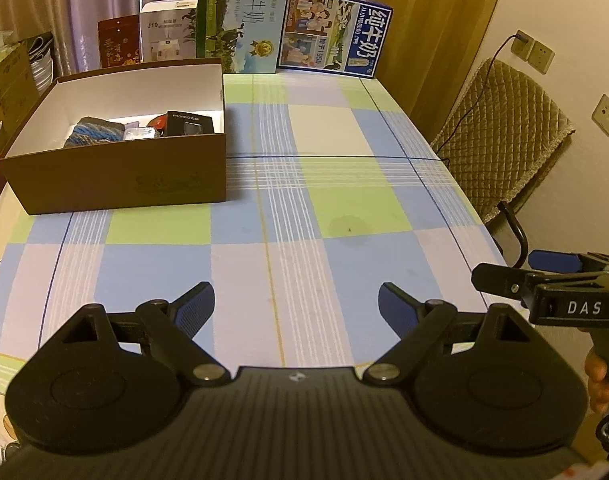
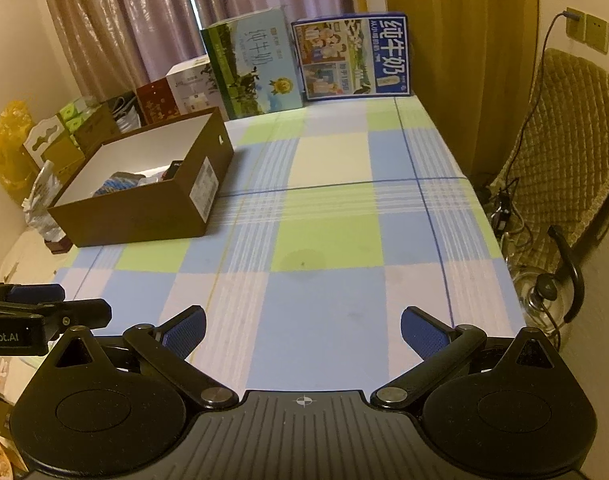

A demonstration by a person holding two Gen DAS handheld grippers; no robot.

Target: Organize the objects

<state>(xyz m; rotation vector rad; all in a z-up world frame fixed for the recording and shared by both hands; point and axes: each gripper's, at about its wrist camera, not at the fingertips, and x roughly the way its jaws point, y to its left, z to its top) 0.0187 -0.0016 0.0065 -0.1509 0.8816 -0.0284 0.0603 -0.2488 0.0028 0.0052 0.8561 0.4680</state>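
Note:
A brown cardboard box (image 1: 116, 178) (image 2: 144, 208) with a white inside stands on the left of the checked tablecloth (image 1: 304, 216) (image 2: 336, 240). Inside it lie a blue knitted item (image 1: 96, 132), a small clear packet (image 1: 138, 134), a red thing and a black box (image 1: 190, 124). My left gripper (image 1: 296, 304) hangs open over the near part of the cloth, nothing between its blue pads. My right gripper (image 2: 302, 330) is open and empty too, to the right of the left one. Each shows at the edge of the other's view.
Two milk cartons (image 1: 244, 20) (image 1: 334, 34) and smaller boxes (image 1: 166, 32) stand along the table's far edge before curtains. A quilted chair (image 1: 504, 136) (image 2: 564, 152) stands right of the table, with a kettle (image 2: 544, 300) and cables on the floor. Clutter lies left of the box.

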